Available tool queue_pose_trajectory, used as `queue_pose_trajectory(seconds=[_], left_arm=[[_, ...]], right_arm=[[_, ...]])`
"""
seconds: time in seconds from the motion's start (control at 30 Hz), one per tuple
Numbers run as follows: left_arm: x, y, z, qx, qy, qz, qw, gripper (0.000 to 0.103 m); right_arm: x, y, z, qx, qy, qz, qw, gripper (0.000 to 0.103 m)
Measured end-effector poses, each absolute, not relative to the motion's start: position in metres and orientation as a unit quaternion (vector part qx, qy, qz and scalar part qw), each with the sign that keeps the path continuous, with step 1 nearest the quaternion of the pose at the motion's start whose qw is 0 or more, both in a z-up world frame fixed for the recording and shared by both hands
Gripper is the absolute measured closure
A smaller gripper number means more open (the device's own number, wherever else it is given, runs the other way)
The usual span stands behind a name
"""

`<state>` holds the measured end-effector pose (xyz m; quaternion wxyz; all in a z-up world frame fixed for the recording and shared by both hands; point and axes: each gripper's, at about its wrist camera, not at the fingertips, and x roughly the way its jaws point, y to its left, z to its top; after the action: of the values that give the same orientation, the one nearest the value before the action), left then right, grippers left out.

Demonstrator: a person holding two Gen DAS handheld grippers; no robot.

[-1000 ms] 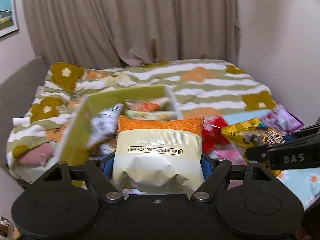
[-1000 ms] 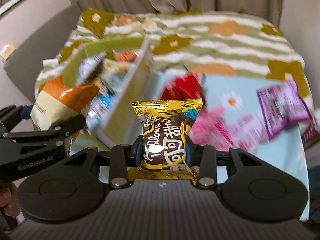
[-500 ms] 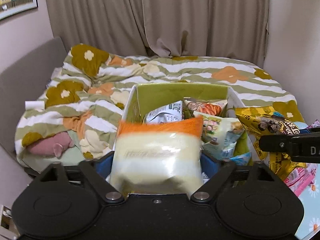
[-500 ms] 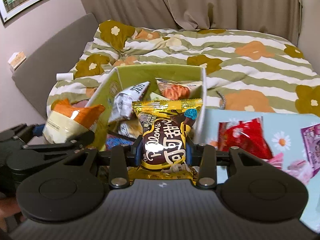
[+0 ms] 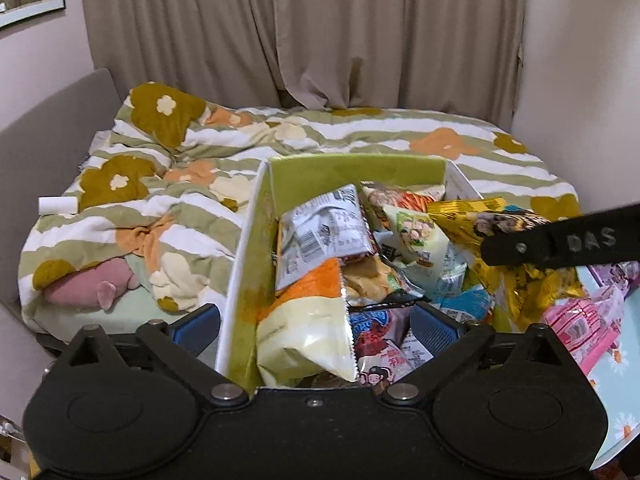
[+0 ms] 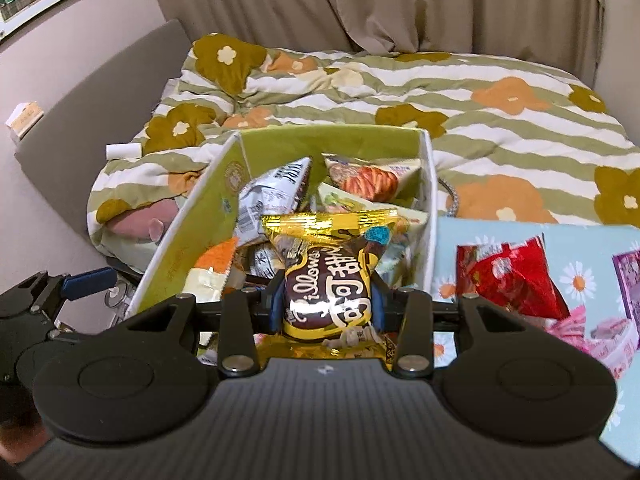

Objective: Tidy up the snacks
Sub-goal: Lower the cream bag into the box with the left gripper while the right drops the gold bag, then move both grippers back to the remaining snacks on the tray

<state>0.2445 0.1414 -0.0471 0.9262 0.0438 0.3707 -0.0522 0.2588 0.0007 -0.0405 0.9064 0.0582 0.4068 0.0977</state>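
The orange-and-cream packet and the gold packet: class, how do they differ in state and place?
The orange-and-cream packet lies loose in the green box, free of the open left gripper, whose fingers have just been opening. The gold packet is clamped upright in the right gripper, above the box. Both are sealed snack bags.

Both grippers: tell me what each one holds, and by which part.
Right gripper pinches the yellow snack bag by its lower half. Left gripper, its jaws just opened, holds nothing; the orange-and-cream bag lies in the green box.

Orange-and-cream snack bag (image 5: 308, 336) lies tilted in the green box (image 5: 356, 170); gold snack bag (image 6: 330, 276) upright above it.
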Motion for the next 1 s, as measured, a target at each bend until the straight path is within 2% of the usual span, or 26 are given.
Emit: queue_pose_trajectory(seconds=[0.33,0.4,0.43,0.47,0.73,1.0], left_arm=[[0.244,0.156,-0.042,0.049,0.367,-0.016,0.929,0.000],[0.244,0.158,-0.044,0.046,0.370,-0.009,0.928,0.000],[0.244,0.158,-0.044,0.046,0.371,-0.008,0.927,0.000],[0.244,0.159,-0.045,0.046,0.372,-0.006,0.927,0.000],[0.237,0.157,-0.047,0.038,0.377,-0.005,0.925,0.000],[0.226,0.144,-0.026,0.051,0.345,-0.027,0.937,0.000]], right_arm=[[0.290,0.023,-0.055,0.052,0.424,0.136,0.894,0.045],[0.295,0.026,-0.059,0.059,0.423,0.142,0.893,0.031],[0.295,0.026,-0.060,0.065,0.421,0.143,0.893,0.007],[0.295,0.026,-0.062,0.071,0.418,0.145,0.894,0.000],[0.283,0.020,-0.061,0.073,0.401,0.142,0.902,0.000],[0.258,0.004,-0.040,0.070,0.363,0.129,0.920,0.000]])
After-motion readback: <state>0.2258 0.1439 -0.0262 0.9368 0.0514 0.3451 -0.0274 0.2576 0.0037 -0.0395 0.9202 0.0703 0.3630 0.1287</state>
